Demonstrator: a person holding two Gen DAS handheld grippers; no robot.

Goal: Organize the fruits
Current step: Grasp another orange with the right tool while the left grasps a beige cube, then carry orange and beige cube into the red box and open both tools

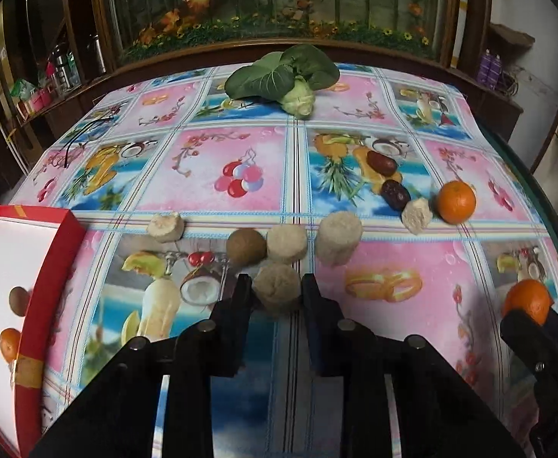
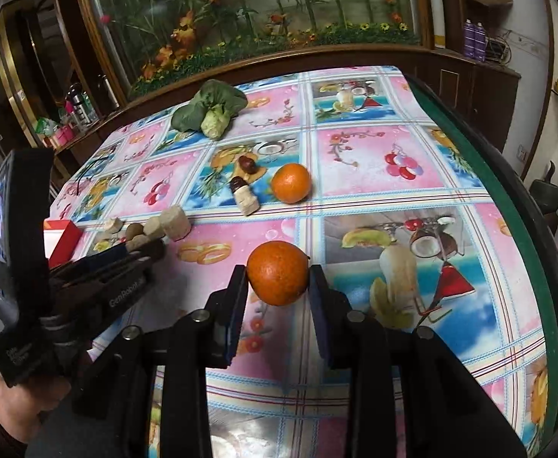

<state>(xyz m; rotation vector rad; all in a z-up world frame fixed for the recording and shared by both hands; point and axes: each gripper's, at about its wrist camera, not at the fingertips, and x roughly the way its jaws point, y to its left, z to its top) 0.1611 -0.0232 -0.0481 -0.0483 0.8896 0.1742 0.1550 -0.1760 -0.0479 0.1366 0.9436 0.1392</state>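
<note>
Nearest us, our left claw pinches a crumbly beige chunk; squeezing may break it. Our right claw grips an orange near the desk's right edge; it could roll off.

I am holding my left gripper angled steeply downward, its two black fingers pinching a pale beige cylindrical chunk between the pads. My right gripper is tilting down likewise, jaws clamping an orange. From the right wrist view, my left hand is sitting at eight o'clock, gripping its handle.
</note>
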